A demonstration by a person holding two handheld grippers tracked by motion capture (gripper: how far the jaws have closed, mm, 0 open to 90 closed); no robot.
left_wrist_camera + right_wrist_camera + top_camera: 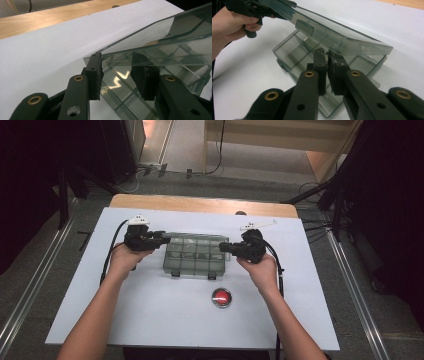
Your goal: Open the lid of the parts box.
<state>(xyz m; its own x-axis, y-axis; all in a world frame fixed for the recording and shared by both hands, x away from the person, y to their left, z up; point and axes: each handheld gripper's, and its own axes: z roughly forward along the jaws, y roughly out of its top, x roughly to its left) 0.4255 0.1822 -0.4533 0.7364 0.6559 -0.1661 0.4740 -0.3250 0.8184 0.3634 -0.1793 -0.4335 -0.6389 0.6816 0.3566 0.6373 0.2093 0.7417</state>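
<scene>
A smoky clear compartment box (195, 257) lies in the middle of the white table cover. Its lid (342, 37) is tilted up along the front, latch side. My left gripper (162, 239) is at the box's left end. In the left gripper view its jaws (120, 76) stand apart with the lid's corner (100, 53) at the top of one pad and the other pad under the lid (162, 37). My right gripper (328, 72) is at the box's right end, its pads closed on the thin end wall of the box (294, 55).
A red round push button (221, 297) sits on the white cover (150, 310) in front of the box, toward the right. A strip of wooden tabletop (200, 202) shows behind the cover. Cables trail from both grippers along the forearms.
</scene>
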